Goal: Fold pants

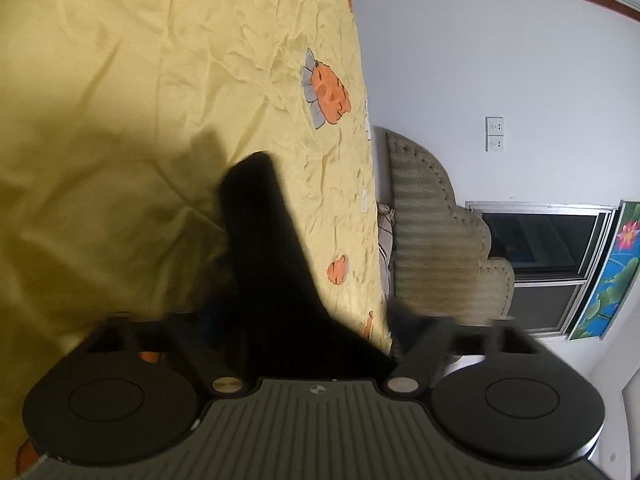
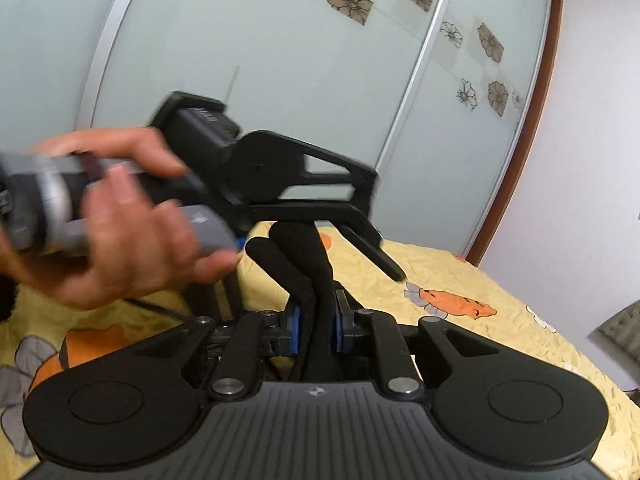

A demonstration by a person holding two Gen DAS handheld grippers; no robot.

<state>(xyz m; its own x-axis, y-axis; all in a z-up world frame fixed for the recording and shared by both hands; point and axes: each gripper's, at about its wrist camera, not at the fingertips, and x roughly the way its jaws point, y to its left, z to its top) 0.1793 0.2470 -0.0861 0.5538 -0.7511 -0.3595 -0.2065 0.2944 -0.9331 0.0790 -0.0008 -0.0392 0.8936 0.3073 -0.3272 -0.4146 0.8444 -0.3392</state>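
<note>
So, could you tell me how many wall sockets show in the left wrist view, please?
2: both on the white wall right of the headboard, the upper socket directly above the lower socket. Others may be hidden.

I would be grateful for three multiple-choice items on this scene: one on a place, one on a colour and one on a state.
1. Where is the black pants fabric? A between the blue pads of the right tongs; B on the floor; C in a drawer.
2. What colour is the bedsheet? A white; B yellow; C green.
3. The right tongs are: A wide open; B shut on the fabric; C out of view.
Key: 1 A, the pads flank the cloth; 2 B, its ground is yellow; 3 B, both pads press it.
</note>
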